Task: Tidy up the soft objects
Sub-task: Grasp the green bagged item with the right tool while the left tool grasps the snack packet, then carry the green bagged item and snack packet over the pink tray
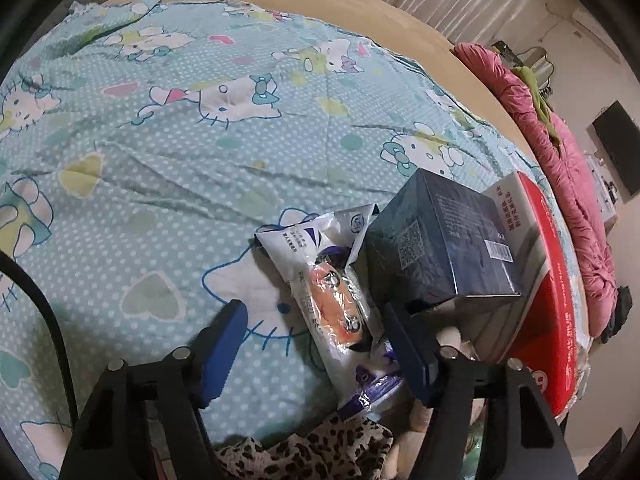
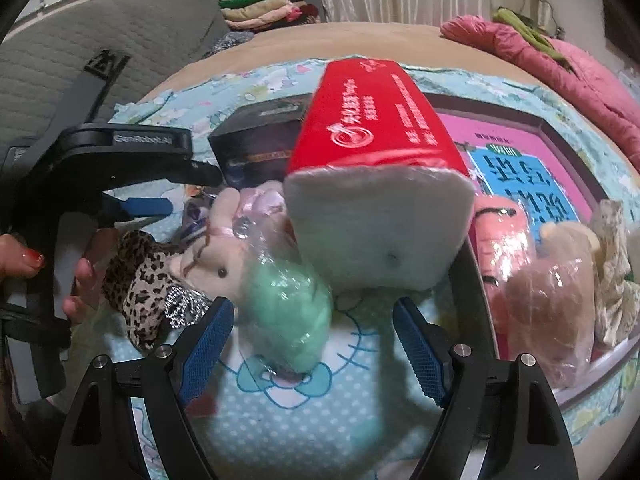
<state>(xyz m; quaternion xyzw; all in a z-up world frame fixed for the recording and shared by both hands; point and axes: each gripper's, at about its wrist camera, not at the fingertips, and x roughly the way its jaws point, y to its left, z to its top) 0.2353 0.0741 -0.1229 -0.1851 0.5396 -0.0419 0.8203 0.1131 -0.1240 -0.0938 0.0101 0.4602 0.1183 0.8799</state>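
Half the leopard-print cloth [image 1: 304,452] hides behind left tongs [image 1: 316,320]

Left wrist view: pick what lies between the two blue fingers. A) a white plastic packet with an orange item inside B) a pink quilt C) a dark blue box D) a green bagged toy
A: the white plastic packet lies on the bedsheet between the left gripper fingers; the dark blue box stands beyond them.

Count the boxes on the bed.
3: a dark blue box, a red box beside it, and a flat pink box lying behind. Others may be hidden.
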